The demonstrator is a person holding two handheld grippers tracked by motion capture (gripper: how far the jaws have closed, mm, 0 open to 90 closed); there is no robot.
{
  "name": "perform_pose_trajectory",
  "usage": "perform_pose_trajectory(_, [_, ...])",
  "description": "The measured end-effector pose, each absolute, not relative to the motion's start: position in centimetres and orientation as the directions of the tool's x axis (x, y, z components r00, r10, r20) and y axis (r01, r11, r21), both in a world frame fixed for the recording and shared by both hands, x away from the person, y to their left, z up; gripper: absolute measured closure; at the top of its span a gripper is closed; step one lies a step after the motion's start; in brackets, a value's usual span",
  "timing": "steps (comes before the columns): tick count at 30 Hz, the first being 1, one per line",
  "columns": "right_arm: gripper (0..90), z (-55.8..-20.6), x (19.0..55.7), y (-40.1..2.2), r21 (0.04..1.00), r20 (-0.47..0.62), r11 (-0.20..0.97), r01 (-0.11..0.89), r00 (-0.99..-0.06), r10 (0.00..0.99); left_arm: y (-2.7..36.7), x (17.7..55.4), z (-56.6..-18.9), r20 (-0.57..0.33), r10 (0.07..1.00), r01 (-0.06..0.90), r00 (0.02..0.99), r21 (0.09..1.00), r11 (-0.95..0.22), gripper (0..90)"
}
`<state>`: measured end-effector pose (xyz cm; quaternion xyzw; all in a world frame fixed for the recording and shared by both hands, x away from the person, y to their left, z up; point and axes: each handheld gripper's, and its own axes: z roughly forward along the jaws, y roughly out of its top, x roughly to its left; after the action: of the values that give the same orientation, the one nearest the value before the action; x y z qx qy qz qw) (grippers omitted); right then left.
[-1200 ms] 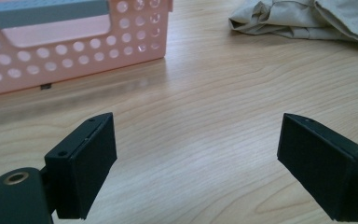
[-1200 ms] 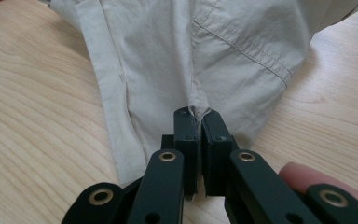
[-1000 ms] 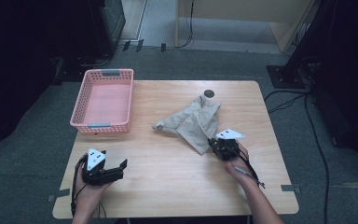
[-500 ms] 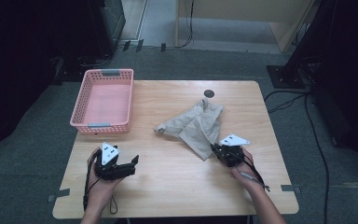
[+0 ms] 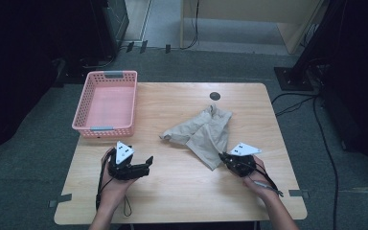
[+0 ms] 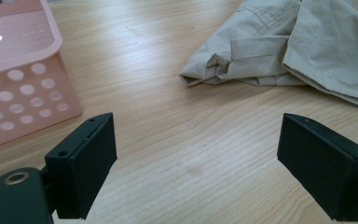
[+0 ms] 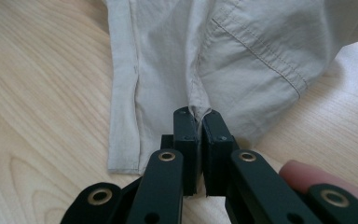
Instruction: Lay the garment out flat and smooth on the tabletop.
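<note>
Your right gripper is pinching a fold of the shorts, which are lying crumpled on the desk. Your left gripper is hovering open, 2 jaws wide apart, near the basket.

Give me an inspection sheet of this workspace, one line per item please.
Surface: wooden table, round dark grommet near far edge.
Job's things: crumpled beige garment on the table; pink basket at left, nothing in it.
Clutter: nothing seen.
Grippers: left tool open above bare wood, short of the garment; right tool shut on the garment's near fold.
Cables: black cables on the floor at right.
Surroundings: grey carpet, dark equipment at the sides.
</note>
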<state>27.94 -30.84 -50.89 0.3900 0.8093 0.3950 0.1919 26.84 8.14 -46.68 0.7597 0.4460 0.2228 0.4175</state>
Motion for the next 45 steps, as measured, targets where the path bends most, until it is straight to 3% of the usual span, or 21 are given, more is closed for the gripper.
perform_pose_trajectory(10, [87.2, -51.0, 27.2, -32.4, 0.782, -0.003, 0.399, 0.478, -0.637, 0.771, 6.3, 27.6, -47.5, -0.039, 0.849, 0.499, 0.526, 0.823, -0.272, 12.6])
perform_pose_trajectory(28, [86.5, -51.3, 27.0, -34.4, 0.787, 0.021, 0.348, 0.510, -0.586, 0.810, 2.5, 29.4, -48.8, -0.071, 0.820, 0.518, 0.568, 0.805, -0.290, 14.5])
perform_pose_trajectory(31, [86.3, -51.3, 27.0, -34.5, 0.789, 0.024, 0.341, 0.511, -0.580, 0.814, 1.8, 29.6, -49.1, -0.067, 0.822, 0.516, 0.565, 0.807, -0.289, 25.3])
perform_pose_trajectory(36, [86.3, -51.4, 27.0, -34.6, 0.791, 0.039, 0.324, 0.518, -0.571, 0.820, 1.1, 30.1, -49.7, -0.076, 0.809, 0.524, 0.583, 0.796, -0.303, 28.2])
perform_pose_trajectory(44, [86.3, -51.6, 26.9, -34.7, 0.795, 0.054, 0.304, 0.525, -0.561, 0.826, 0.6, 30.2, -50.4, -0.096, 0.769, 0.533, 0.631, 0.774, -0.341, 62.0])
perform_pose_trajectory(45, [86.3, -51.6, 26.9, -34.7, 0.795, 0.054, 0.304, 0.525, -0.561, 0.826, 0.6, 30.3, -50.6, -0.115, 0.754, 0.542, 0.646, 0.764, -0.349, 62.0])
